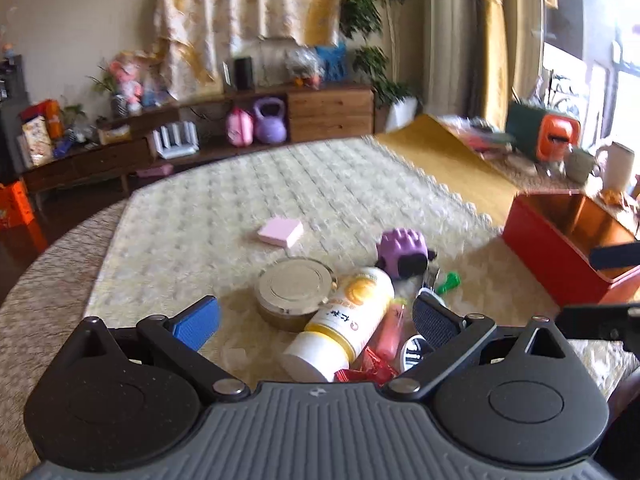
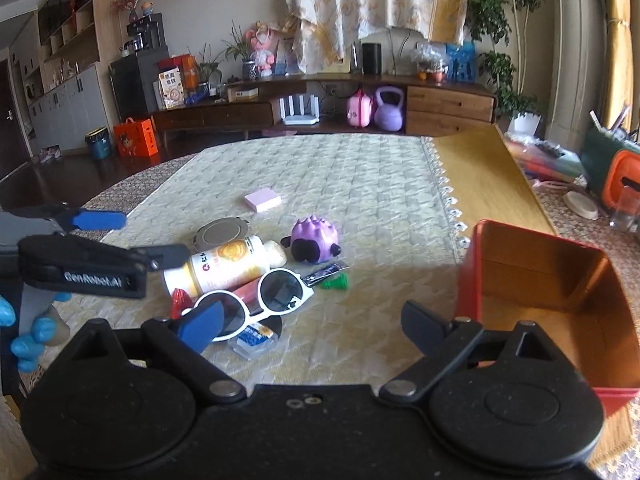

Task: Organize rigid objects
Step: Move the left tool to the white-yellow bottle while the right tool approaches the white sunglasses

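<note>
A heap of objects lies on the cream quilted cloth: a white and yellow bottle [image 1: 348, 312] [image 2: 224, 266] on its side, a round metal tin [image 1: 294, 292] [image 2: 220, 232], white sunglasses [image 2: 260, 300], a purple spiky toy [image 1: 400, 252] [image 2: 314, 240], a small green piece [image 2: 336, 282] and a pink pad [image 1: 280, 232] [image 2: 263, 199] farther back. My left gripper [image 1: 316, 320] [image 2: 156, 236] hangs open just before the bottle and tin, gripping nothing. My right gripper [image 2: 312, 326] is open and empty, near the sunglasses, with the red box [image 2: 540, 300] [image 1: 568, 240] to its right.
A blue-gloved hand [image 2: 28, 344] holds the left gripper. Bare wooden tabletop [image 2: 480, 176] lies beyond the cloth's lace edge. An orange and green case [image 2: 616, 176], cups and clutter crowd the far right. A low wooden sideboard [image 2: 448, 104] stands behind the table.
</note>
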Motion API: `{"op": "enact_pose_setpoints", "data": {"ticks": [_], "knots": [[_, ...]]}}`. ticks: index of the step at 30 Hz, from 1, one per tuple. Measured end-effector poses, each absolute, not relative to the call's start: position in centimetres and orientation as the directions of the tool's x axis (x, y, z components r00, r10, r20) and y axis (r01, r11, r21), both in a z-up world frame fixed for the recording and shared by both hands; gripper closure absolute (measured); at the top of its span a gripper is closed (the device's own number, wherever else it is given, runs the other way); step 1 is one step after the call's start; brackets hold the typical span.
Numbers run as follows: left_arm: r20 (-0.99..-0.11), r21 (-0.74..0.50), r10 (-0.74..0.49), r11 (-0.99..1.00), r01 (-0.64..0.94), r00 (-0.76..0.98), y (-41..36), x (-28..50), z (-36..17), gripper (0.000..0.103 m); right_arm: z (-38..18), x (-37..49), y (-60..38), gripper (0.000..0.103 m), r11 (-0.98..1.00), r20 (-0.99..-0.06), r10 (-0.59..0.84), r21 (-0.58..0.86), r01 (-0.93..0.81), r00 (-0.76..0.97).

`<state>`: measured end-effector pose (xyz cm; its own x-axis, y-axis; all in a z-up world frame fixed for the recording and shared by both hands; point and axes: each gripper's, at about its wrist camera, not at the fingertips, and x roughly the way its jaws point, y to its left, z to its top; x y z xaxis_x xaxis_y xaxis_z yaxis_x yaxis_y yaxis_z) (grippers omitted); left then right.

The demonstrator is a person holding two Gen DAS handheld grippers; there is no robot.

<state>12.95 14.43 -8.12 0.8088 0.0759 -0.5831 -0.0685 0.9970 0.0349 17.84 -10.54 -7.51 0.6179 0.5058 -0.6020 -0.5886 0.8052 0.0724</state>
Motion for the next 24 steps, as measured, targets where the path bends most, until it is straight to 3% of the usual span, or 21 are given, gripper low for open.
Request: {"op": "enact_pose_setpoints", "data": {"ticks": [6, 13, 19, 21, 24], "knots": [[-0.614, 0.039, 0.035, 0.999, -0.013, 0.789, 15.3, 14.8, -9.5, 0.0, -9.0, 19.7, -8.6, 0.012, 0.792, -0.631, 0.495, 0.045, -0.609, 0.597], [-0.632, 0.013, 0.013, 1.0, -0.007, 0.775, 16.0, 16.0, -10.3, 0.001, -10.8, 21.7, -6.7, 0.022, 0.773, -0.672, 0.491, 0.041, -0.634, 0.555], [-0.644, 0.004, -0.005, 1.0, 0.009, 0.765, 16.0, 16.7, -10.8, 0.006, -11.6, 22.5, -5.5, 0.026, 0.753, -0.692, 0.504, 0.059, -0.655, 0.517], [-0.65, -0.003, -0.018, 1.0, 0.021, 0.76, 16.0, 16.9, -11.0, 0.014, -11.9, 22.8, -5.2, 0.027, 0.75, -0.697, 0.503, 0.059, -0.659, 0.511], [-0.662, -0.015, -0.024, 1.0, 0.019, 0.749, 16.1, 17.3, -11.2, 0.016, -12.2, 23.3, -4.8, 0.028, 0.737, -0.703, 0.517, 0.076, -0.671, 0.488]]}}
